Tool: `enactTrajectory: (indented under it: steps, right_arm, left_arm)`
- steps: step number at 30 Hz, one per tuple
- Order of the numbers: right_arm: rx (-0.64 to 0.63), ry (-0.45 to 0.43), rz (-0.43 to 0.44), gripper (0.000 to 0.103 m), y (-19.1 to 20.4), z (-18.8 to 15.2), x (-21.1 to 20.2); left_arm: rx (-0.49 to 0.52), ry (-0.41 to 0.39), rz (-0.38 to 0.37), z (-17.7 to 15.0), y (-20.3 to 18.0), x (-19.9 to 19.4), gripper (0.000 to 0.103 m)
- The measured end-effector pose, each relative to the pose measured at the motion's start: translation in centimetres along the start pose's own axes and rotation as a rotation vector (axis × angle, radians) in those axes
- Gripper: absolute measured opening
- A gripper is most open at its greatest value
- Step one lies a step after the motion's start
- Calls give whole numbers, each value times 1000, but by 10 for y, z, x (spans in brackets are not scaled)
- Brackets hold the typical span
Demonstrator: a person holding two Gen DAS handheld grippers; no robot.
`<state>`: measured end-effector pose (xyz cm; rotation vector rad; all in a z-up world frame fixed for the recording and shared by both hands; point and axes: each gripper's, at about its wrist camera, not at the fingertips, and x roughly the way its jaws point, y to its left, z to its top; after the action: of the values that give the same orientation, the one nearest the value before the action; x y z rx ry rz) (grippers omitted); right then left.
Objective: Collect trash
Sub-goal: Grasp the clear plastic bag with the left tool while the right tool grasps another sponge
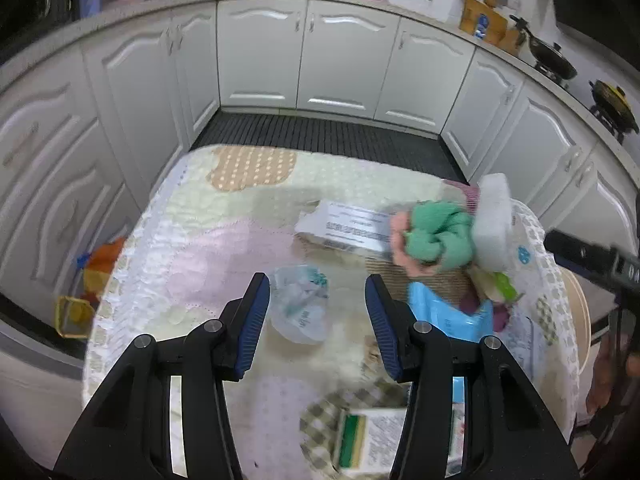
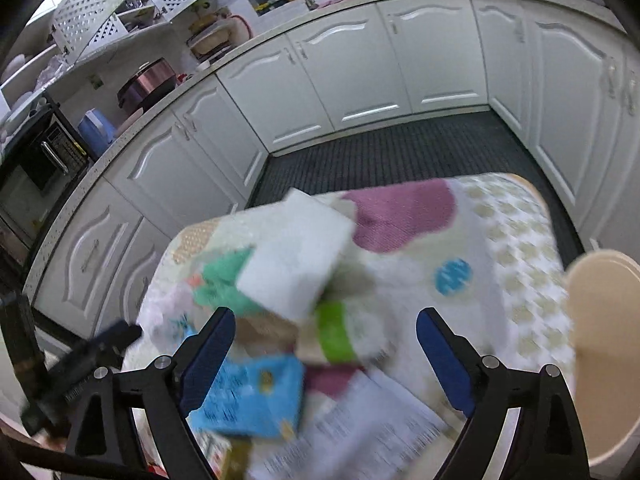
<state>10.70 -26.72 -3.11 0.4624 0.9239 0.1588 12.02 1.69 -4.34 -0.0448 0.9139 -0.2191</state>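
Note:
My left gripper (image 1: 317,292) is open above a quilted table cover (image 1: 208,248), with a crumpled clear plastic wrapper (image 1: 300,306) lying between its fingers. A printed paper slip (image 1: 352,226), a green cloth (image 1: 440,236), a white sponge block (image 1: 494,224) and a blue packet (image 1: 448,312) lie to its right. My right gripper (image 2: 326,322) is open and empty over the same heap: the white sponge block (image 2: 296,256), the green cloth (image 2: 224,284), the blue packet (image 2: 252,396) and a white printed sheet (image 2: 360,428). The right wrist view is blurred.
A small printed box (image 1: 372,440) lies at the near table edge. A beige round bin rim (image 2: 604,344) stands right of the table. Orange and yellow items (image 1: 96,276) sit on the floor at left. White cabinets (image 1: 304,60) ring a dark floor mat (image 1: 328,136).

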Motion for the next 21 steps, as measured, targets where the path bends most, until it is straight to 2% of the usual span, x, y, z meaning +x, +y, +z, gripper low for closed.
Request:
enactTrajectory:
  steps: [5, 11, 12, 13, 14, 16, 21]
  right_arm:
    - [40, 35, 8, 90, 6, 20, 31]
    - [89, 78, 48, 90, -3, 25, 51]
    - [86, 80, 59, 84, -2, 24, 52]
    - [79, 80, 63, 68, -3, 24, 52]
    - [71, 81, 61, 65, -2, 24, 51]
    - [44, 67, 64, 65, 1, 22, 45]
    - [17, 29, 84, 64, 1, 14, 20]
  left_arm:
    - [-43, 28, 17, 5, 14, 31, 48]
    - [-86, 61, -20, -1, 26, 55, 48]
    - [-98, 67, -36, -3, 29, 57, 47]
    - [-110, 78, -55, -5, 31, 59, 47]
    - [-120, 90, -70, -6, 33, 60, 45]
    - [-122, 109, -80, -9, 35, 61, 22]
    - [-120, 68, -78, -11, 38, 41, 17]
